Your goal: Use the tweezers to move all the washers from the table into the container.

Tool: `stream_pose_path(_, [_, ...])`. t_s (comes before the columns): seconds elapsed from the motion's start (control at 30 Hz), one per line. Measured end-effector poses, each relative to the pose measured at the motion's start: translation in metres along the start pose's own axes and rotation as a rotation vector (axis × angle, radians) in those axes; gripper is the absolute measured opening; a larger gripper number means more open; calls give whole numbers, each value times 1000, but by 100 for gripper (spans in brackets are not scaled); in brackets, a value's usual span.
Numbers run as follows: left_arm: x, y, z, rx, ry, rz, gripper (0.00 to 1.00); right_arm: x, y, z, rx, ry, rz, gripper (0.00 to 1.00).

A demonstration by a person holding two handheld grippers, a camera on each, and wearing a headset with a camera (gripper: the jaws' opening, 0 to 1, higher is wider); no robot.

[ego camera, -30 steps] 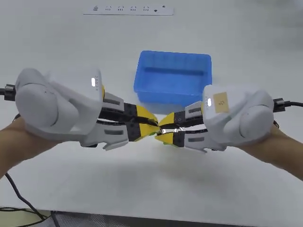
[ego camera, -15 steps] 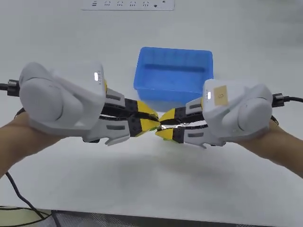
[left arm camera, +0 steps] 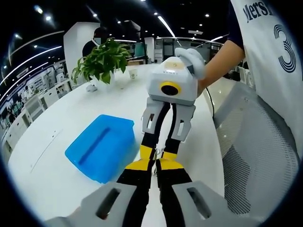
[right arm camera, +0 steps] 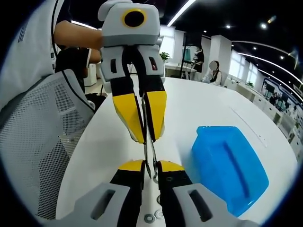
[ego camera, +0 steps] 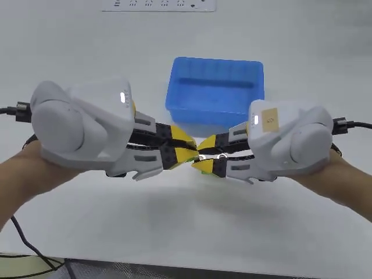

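**Tweezers held between both grippers, above the counter; no washer lifted yet.**
Your left gripper (right arm camera: 147,135) has its fingers pinched on the tweezers (right arm camera: 147,151). Your right gripper (right arm camera: 150,166) meets it tip to tip, fingers narrow around the other end, though whether they grip isn't clear. The washers (right arm camera: 150,218) lie on the counter (ego camera: 174,221) under the right gripper, by the container (ego camera: 209,113). Next, I judge, settle on one firm hold, then lower the tips. The counter is bare either side, and its near edge runs behind your hands.
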State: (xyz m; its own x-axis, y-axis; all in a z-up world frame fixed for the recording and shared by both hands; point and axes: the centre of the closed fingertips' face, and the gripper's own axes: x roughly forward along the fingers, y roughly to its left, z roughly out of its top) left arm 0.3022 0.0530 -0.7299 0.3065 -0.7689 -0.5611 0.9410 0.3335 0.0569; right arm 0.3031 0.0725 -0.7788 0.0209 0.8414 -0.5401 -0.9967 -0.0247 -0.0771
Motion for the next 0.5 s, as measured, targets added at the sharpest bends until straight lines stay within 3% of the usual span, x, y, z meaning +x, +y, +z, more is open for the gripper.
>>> stream_pose_path(0.2, [0, 2, -2, 6, 11, 2, 8, -2, -4, -2, 4, 4, -12, 12])
stream_pose_path(0.5, [3, 5, 5, 17, 2, -2, 8, -4, -7, 0, 11, -8, -22, 12])
